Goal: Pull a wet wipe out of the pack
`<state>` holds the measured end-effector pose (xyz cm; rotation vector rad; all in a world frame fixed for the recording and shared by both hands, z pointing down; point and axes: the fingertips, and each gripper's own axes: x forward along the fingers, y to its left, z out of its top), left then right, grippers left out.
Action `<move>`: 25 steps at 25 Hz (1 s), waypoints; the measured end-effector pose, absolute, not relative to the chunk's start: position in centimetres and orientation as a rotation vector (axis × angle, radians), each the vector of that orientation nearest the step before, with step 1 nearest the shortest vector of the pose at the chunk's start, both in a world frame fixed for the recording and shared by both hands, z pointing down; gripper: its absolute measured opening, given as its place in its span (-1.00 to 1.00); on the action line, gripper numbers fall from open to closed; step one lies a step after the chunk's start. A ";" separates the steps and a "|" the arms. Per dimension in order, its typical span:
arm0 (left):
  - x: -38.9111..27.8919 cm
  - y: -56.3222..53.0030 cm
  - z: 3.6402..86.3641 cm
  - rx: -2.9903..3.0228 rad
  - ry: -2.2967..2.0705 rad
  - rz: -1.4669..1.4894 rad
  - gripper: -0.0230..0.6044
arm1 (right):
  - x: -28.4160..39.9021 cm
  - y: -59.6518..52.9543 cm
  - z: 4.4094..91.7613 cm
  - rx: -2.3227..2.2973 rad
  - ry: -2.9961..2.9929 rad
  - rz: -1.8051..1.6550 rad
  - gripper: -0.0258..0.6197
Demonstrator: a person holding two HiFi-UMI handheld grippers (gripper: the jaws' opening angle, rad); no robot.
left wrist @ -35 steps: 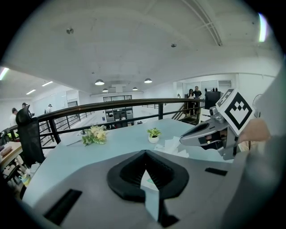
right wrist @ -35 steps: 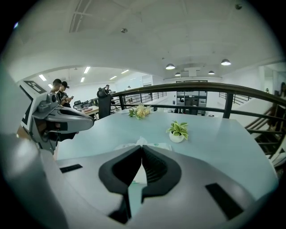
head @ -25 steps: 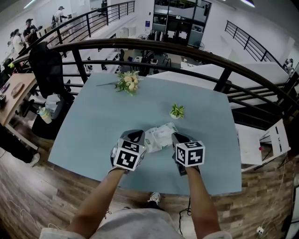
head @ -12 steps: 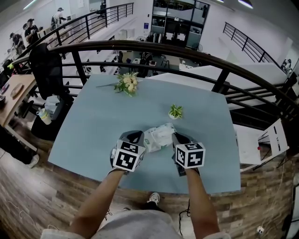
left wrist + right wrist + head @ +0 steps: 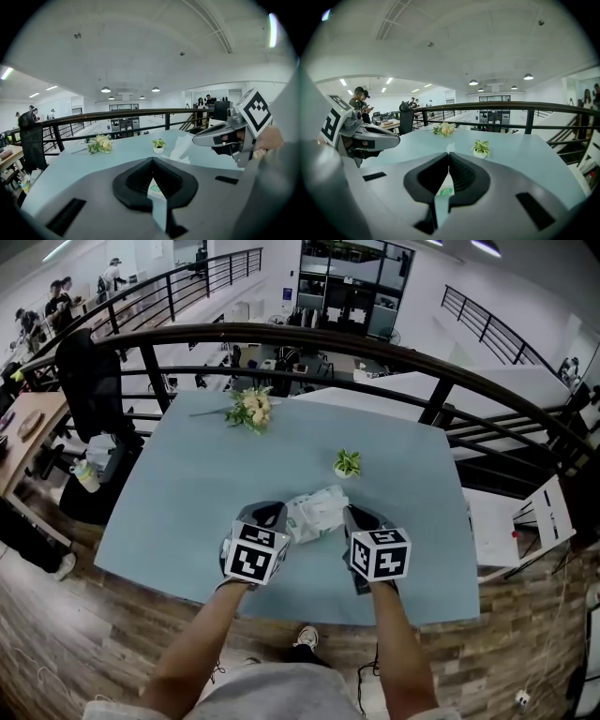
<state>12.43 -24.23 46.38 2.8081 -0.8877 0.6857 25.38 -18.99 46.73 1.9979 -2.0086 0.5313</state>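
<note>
Wet wipe pack [image 5: 317, 512]: soft white pouch, crumpled, directly between the two sets of fingers, over the near part of the tabletop [image 5: 178, 512]. Cannot tell whether it rests there or hangs lifted

Left gripper [image 5: 152, 160]: fingers together at the tips, with white film bearing a green patch in the slot between them. Read as a pinch on the pack's left end. More crumpled white material lies just beyond the fingertips, to their right

Right gripper [image 5: 449, 154]: fingers closed, the same white film with a green mark caught between them, and a small white tip poking out just past the fingertips. Judged to be the pack's right end; wrapper or a wipe already started, cannot tell

Others: small potted plant [image 5: 347, 463] well beyond the right fingers, flower bunch [image 5: 248, 411] far beyond the left fingers. Neither is near the work

Handling (judgement): the pack is light and floppy, its film probably slick, so it will follow any pull unless one set of fingers anchors it. The wipe is thin, damp and limp, and may stretch or tear if yanked. Best hold: one side pins the pouch by an end seam while the other pinches the wipe's free corner at the opening, deep enough to beat slip, and draws away steadily. Risk: if both sets grip only wrapper, the pouch just stretches and no wipe comes out
</note>
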 end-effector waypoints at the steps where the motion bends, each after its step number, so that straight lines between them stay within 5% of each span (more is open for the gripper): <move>1: 12.4 -24.1 46.3 2.809 -0.887 0.685 -0.95 | 25.3 -18.8 46.7 2.000 -2.008 0.530 -0.90; 25: 9.8 -23.5 44.4 2.829 -0.922 0.621 -0.95 | 23.8 -17.2 43.5 2.093 -2.009 0.455 -0.90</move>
